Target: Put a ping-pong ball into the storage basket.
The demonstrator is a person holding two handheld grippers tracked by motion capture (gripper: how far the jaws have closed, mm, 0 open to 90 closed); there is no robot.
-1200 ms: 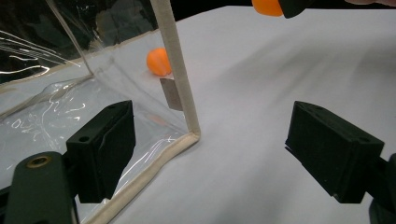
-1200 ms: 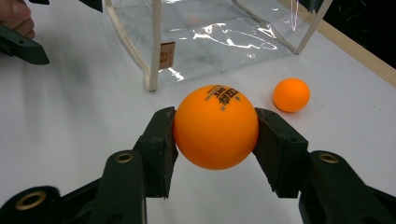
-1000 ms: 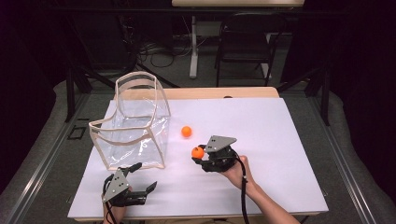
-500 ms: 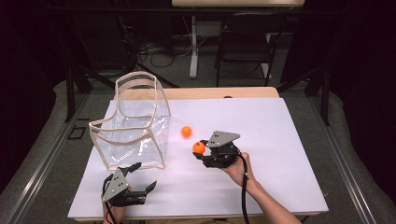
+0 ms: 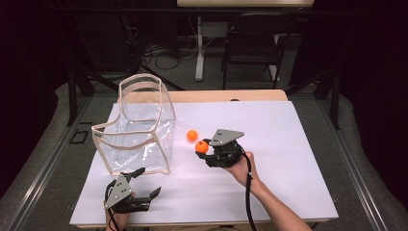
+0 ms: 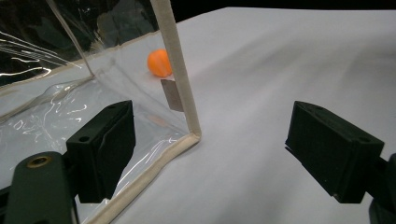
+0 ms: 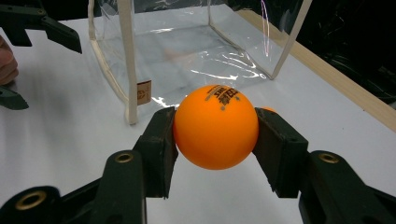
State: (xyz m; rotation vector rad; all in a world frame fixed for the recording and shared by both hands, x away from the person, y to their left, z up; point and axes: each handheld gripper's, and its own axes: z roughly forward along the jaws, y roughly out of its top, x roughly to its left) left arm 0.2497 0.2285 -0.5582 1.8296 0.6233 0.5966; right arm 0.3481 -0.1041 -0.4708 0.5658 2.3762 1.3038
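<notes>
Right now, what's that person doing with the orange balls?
A person holds a gripper in each hand. The right gripper is shut on an orange ball, near a clear bag on the white table. A second ball lies beside the bag. The left gripper waits open by the bag's corner.

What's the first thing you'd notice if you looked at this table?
The bright orange ball stands out first, pinched between the jaws of the right gripper near the middle of the white table. A second orange ball lies loose just beyond it. To their left stands a big clear bag with beige trim, and the left gripper waits open in front of it.
</notes>
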